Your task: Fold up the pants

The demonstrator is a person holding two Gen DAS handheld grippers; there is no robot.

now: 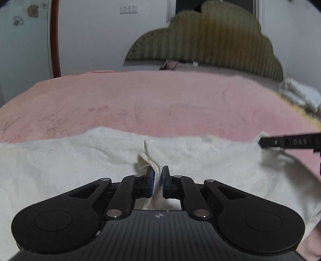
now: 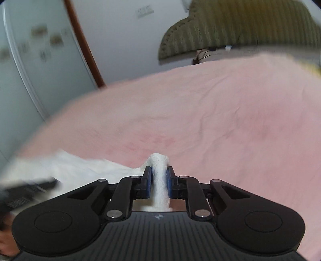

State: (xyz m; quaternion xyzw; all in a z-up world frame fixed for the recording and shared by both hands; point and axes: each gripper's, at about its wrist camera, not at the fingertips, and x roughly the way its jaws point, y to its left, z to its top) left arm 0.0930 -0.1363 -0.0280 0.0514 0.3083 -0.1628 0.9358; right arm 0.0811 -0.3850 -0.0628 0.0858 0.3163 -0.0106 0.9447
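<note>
Left wrist view: one left gripper (image 1: 158, 176) clenched on a raised fold of one pair of white pants (image 1: 80, 160), spread wrinkled across pink bedspread (image 1: 160, 100); olive headboard (image 1: 210, 40) behind.

Right wrist view: right gripper (image 2: 159, 180) pinching bunched pants cloth; blurred.

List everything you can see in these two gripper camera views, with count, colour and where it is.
pants: one, white, spread along the near edge of the bed.
blanket: one, pink, covering the bed.
headboard: one, olive green, scalloped, against the far wall.
wall sockets: two, white, left of the headboard.
pale bundle: one, whitish, far right bed edge; blurred.
left gripper: black, blue pads, jaws pinching a pants fold.
right gripper: black, blue pads, jaws clamped on bunched pants fabric.
</note>
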